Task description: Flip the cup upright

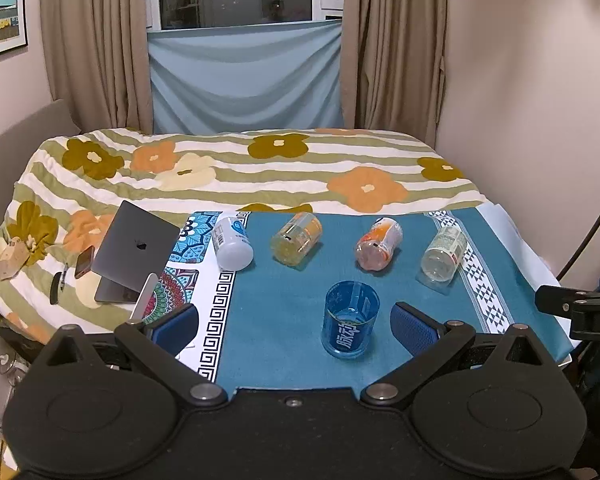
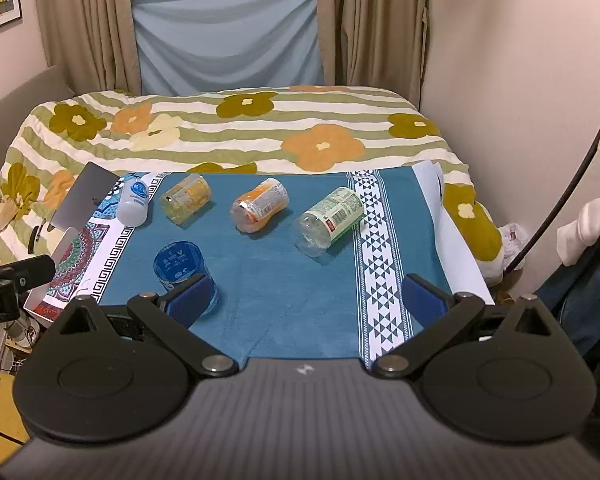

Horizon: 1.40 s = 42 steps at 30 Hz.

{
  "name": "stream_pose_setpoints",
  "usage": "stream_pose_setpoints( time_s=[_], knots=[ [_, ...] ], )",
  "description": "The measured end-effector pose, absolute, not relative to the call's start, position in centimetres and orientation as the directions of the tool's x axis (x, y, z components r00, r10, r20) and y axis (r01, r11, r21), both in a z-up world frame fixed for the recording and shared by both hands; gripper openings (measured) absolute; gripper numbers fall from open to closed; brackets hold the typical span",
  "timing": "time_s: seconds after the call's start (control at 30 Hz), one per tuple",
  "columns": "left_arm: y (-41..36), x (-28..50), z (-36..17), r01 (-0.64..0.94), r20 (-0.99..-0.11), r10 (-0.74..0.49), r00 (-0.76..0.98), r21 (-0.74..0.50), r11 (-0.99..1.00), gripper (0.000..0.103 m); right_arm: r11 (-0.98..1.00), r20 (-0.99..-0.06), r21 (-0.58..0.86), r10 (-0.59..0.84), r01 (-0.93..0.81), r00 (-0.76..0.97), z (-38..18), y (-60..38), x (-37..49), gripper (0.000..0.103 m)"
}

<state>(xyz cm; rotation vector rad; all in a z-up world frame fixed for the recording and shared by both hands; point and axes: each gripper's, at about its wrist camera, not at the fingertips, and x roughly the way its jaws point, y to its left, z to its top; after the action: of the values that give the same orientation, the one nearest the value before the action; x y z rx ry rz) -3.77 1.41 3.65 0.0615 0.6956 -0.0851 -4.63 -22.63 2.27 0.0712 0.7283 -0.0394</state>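
Note:
A blue see-through cup (image 1: 351,320) with white characters stands upright on the teal cloth (image 1: 284,320), mouth up. It stands between the tips of my open left gripper (image 1: 294,326), nearer the right finger, untouched. In the right wrist view the blue cup (image 2: 182,268) stands just behind the left fingertip of my open right gripper (image 2: 308,300), which holds nothing. Further back, several cups lie on their sides in a row: white (image 1: 233,245), yellow (image 1: 297,239), orange (image 1: 379,243) and clear green-labelled (image 1: 444,255).
A grey laptop (image 1: 134,248), a phone (image 1: 85,261) and a pen lie at the left on the flowered bed cover (image 1: 260,176). A patterned mat (image 1: 180,280) lies at the cloth's left edge. A wall is at the right, curtains behind the bed.

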Motion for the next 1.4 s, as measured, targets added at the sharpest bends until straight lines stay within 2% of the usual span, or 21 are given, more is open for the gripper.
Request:
stream_pose_setpoints(
  time_s=[1.4],
  knots=[
    [0.55,-4.46,3.04,0.106,-0.658,-0.045,0.752,0.053,0.993,0.103,0.997,-0.68,0.045,-0.018,0.067,0.733,1.5,-22.75,-5.27,0.103]
  ],
)
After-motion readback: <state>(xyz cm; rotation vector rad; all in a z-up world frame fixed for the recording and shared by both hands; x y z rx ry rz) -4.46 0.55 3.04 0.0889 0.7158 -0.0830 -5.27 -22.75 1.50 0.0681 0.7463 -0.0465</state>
